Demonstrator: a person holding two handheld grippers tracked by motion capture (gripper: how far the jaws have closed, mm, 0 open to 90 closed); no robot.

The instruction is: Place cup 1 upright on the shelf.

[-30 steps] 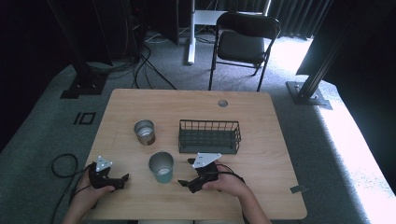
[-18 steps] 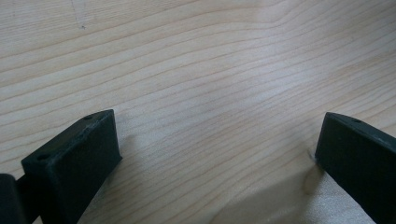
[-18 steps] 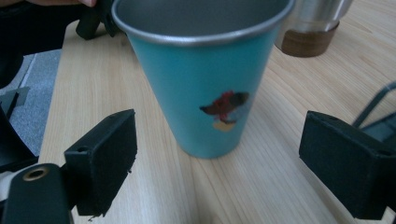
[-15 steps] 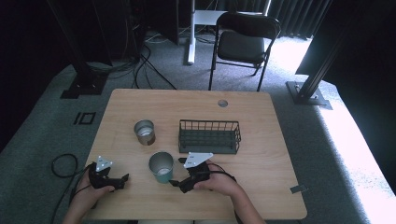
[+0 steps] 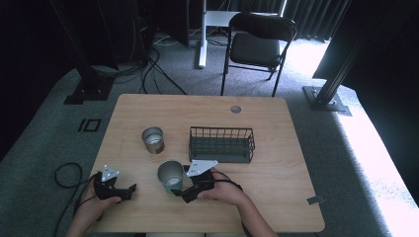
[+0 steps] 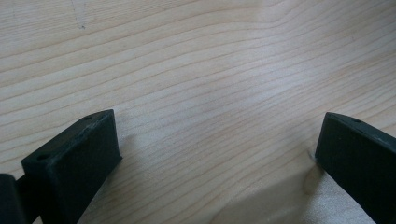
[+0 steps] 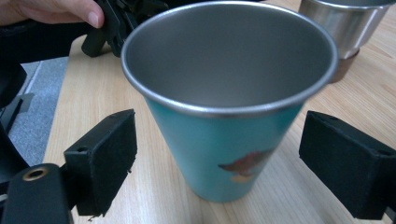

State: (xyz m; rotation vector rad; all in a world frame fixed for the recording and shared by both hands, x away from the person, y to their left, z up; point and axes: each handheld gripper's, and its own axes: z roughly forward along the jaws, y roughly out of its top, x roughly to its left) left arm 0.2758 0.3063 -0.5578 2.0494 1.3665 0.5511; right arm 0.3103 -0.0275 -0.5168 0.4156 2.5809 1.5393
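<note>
the right gripper [image 5: 179, 192] is now much closer to the teal metal cup [image 5: 170, 175] than it was a second ago. back then it sat a bit to the right of the cup, near the front of the wire basket [image 5: 221, 143]. it has slid left across the table. now its two black jaws are spread wide, one on each side of the cup [image 7: 233, 107], not touching it. the person's right hand [image 5: 222, 190] has moved left with it.

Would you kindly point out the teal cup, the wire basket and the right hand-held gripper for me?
teal cup [image 7: 219, 154], right gripper view, on its teal side wall.
wire basket [image 5: 222, 131], high view, on its far rim.
right hand-held gripper [image 7: 219, 163], right gripper view, midway between its open jaws.
</note>
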